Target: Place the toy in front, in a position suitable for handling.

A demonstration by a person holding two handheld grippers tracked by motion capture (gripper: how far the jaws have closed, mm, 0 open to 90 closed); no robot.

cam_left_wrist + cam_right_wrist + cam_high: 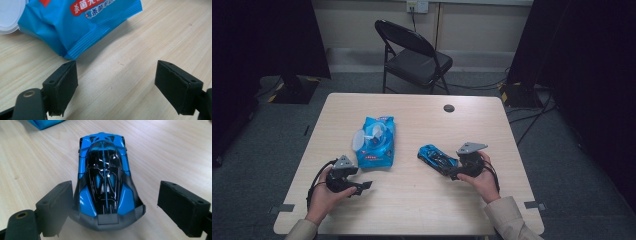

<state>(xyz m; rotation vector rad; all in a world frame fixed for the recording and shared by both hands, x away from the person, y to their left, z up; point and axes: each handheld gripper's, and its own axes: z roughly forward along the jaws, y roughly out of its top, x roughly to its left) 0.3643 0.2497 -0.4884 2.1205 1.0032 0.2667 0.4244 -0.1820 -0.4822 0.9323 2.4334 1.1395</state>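
A blue and black toy car (434,156) lies right of the table's middle. In the right gripper view the car (105,177) points away, its grey rear end between the jaws. My right gripper (113,188) is open; the left jaw is close against the car's side and the right jaw stands apart. In the high view that gripper (453,171) sits at the car's near end. A blue wipes packet (376,142) with its white lid (359,140) flipped open lies left of centre. My left gripper (363,186) is open near the packet's corner (72,30), holding nothing (116,72).
The wooden table (422,200) has a small dark round spot (449,108) near its far edge. A black folding chair (414,55) stands beyond the table. Cables run across the floor at the right.
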